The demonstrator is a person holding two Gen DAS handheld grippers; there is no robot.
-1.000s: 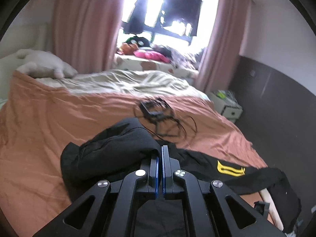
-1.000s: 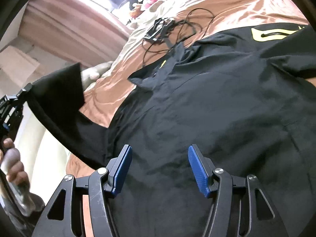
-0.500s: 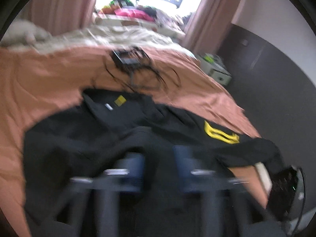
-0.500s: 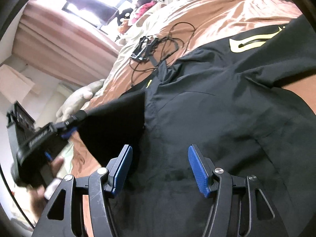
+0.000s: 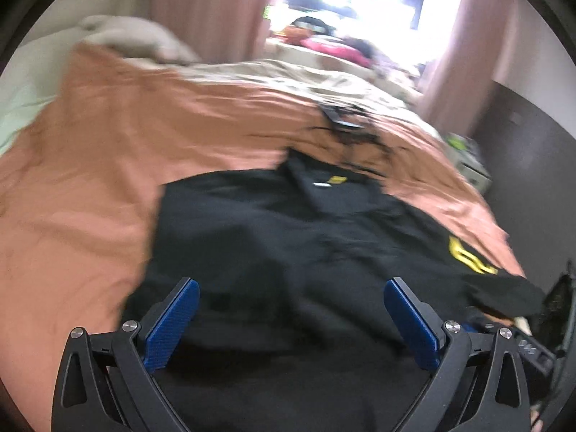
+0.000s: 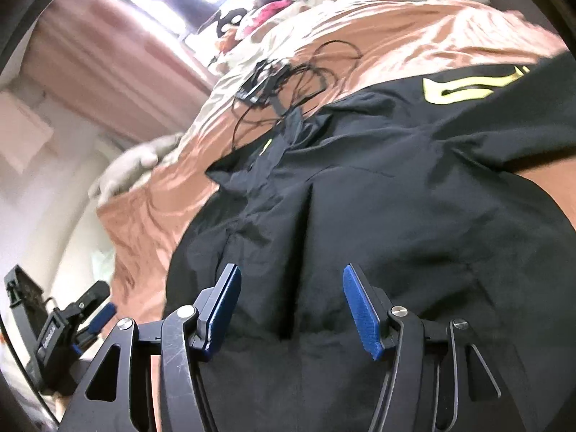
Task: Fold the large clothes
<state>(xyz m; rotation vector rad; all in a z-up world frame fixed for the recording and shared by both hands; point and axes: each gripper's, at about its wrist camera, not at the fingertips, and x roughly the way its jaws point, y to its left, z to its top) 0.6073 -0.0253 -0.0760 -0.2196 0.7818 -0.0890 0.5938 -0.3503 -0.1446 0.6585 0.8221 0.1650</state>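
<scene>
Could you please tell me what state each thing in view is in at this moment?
Black garment: lying on the bed, partly folded, not gripped.
Left gripper: open wide, empty.
Right gripper: open, empty, above the garment.
Orange bedspread: wrinkled.
Black cables: tangled, beside the collar.
Curtains: drawn open.

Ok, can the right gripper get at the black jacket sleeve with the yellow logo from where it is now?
Probably yes: the right gripper is open and holds nothing, and the black jacket sleeve with the yellow logo lies uncovered on the orange bedspread, nothing between.

no readable text; yellow jacket (image 6: pixel 396 216) logo illegible.
</scene>
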